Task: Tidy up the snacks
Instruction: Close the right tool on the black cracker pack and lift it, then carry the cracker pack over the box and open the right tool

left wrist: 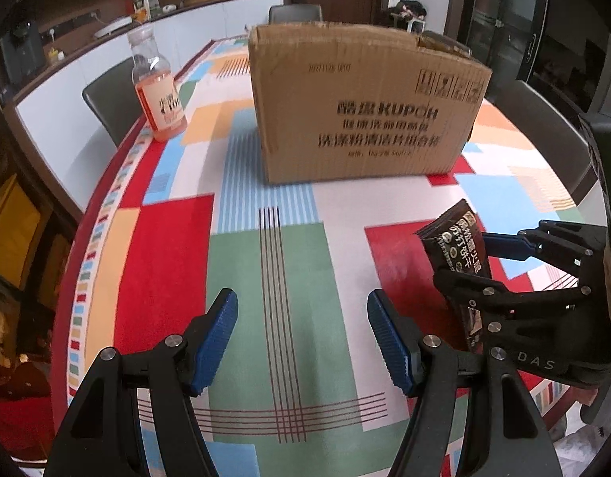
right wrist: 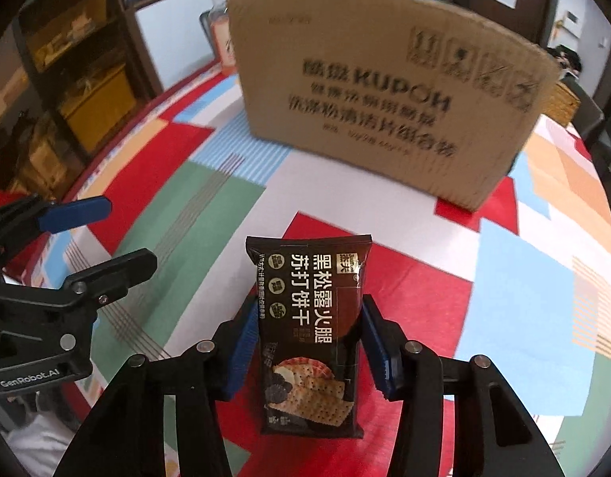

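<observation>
In the left wrist view, the left gripper [left wrist: 301, 342] has its jaws standing well apart with nothing between them; its blue ribbed pads [left wrist: 218, 342] frame only bare tablecloth. It hangs above the patterned tablecloth [left wrist: 166, 246], over a green block crossed by dark red stripes. Ahead on the table stands a cardboard box [left wrist: 361, 107] with dark printed lettering on its near face, its top flaps up. To the left of the box, near the table edge, a clear bottle [left wrist: 156, 83] with orange drink stands upright. At the right edge of this view the right gripper [left wrist: 480, 262] comes in from the side, its jaws pressed on a dark snack packet [left wrist: 456, 238] that sticks up out of the fingers, clear of the table. Dark chairs [left wrist: 106, 95] stand beside the table.

In the right wrist view, the right gripper [right wrist: 305, 342] has its jaws partly closed, both blue pads [right wrist: 379, 346] against the long edges of the snack packet [right wrist: 309, 326]. The packet is a dark brown cracker pack with white characters and a picture of square crackers at its lower end; it lies lengthwise along the fingers, its top end pointing toward the cardboard box [right wrist: 385, 91]. Below it is a red patch of the tablecloth [right wrist: 524, 278]. The box stands ahead, well apart from the packet, with the bottle [right wrist: 222, 20] partly hidden behind its left corner. At the left edge the left gripper [right wrist: 90, 234] shows from the side, jaws apart and empty.
</observation>
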`<state>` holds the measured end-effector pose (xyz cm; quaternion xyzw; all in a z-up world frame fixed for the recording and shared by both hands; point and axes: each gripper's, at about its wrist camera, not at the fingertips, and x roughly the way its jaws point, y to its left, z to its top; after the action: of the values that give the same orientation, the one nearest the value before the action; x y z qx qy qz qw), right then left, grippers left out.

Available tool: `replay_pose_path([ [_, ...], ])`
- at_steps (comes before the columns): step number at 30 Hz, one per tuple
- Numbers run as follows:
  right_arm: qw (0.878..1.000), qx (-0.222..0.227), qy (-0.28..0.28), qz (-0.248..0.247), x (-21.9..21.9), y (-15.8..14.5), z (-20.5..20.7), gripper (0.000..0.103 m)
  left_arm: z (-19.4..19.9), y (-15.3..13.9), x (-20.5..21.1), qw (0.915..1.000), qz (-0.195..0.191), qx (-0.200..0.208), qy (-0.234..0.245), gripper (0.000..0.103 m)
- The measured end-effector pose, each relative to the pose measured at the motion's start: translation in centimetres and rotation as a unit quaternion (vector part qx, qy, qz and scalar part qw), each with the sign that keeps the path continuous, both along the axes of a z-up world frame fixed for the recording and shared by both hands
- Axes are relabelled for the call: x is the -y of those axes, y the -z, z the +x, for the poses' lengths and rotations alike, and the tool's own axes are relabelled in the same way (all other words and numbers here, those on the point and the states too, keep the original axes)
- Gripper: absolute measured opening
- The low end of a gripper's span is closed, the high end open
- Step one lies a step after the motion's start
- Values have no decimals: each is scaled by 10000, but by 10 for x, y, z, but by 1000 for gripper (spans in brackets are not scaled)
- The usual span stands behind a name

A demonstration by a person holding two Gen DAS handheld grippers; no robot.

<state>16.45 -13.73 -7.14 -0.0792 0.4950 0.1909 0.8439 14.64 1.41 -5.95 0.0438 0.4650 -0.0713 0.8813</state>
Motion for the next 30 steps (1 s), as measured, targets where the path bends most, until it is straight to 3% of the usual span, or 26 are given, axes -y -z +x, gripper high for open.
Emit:
replay_pose_path([
  [14, 9962, 706, 411, 316, 14, -52, -3, 50, 3, -45, 4, 9975, -54, 696, 62, 67],
  [30, 9844, 1497, 695, 602, 24, -109, 8, 50, 20, -102, 8, 9871, -40, 1602, 65, 71],
])
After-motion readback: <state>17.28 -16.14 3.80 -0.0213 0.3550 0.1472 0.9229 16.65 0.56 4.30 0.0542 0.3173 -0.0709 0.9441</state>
